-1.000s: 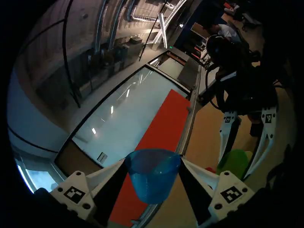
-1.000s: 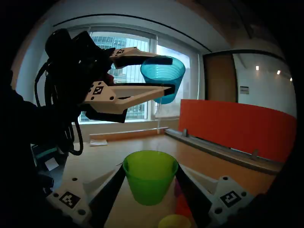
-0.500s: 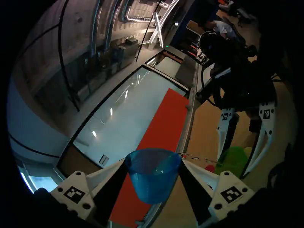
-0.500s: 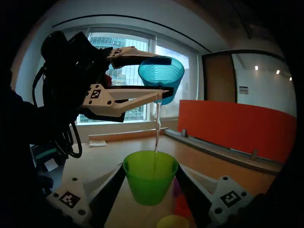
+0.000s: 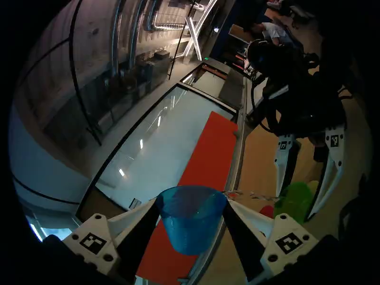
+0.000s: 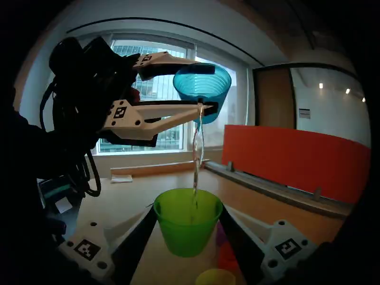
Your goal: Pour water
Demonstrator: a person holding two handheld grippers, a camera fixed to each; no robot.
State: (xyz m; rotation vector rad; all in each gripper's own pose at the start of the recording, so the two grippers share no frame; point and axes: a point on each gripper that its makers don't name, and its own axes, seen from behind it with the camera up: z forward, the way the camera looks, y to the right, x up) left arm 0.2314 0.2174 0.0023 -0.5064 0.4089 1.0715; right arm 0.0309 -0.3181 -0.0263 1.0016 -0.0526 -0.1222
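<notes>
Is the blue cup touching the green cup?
Apart. Right gripper view shows the blue cup above the green cup, only poured water between.

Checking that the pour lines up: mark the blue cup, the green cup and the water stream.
blue cup (image 6: 202, 88), right gripper view, middle of its tilted body.
green cup (image 6: 187, 235), right gripper view, front of its outer wall.
water stream (image 6: 195, 156), right gripper view, midway down the fall.
</notes>
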